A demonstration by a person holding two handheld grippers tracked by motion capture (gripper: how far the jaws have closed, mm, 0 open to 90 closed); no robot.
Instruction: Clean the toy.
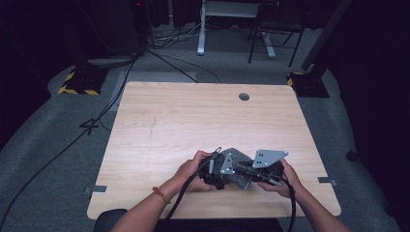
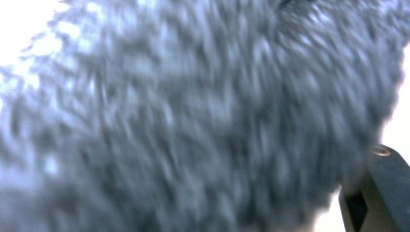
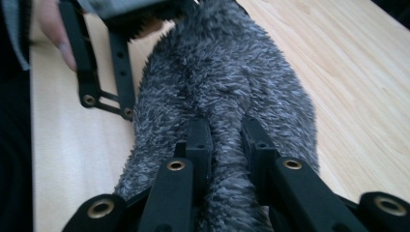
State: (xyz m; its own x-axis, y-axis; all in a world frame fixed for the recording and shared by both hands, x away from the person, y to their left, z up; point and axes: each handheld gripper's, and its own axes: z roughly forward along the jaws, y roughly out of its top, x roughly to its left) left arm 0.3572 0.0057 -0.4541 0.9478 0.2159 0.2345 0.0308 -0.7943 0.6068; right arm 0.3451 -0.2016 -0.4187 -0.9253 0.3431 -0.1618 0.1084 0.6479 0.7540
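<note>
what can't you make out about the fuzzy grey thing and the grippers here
- Grey fuzzy cloth: its full shape, covered by hands and grippers in the high view.
- Left gripper: jaw state, since blurred fur sits against the lens in the left gripper view.
- Right gripper: the jaw tips, sunk into fur.

High view looks forward and down over wooden table (image 1: 193,116). Left gripper view pressed against grey fuzzy cloth (image 2: 203,125), blurred. Right gripper view looks along own jaws, cloth pinched between them; both share cloth.
</note>
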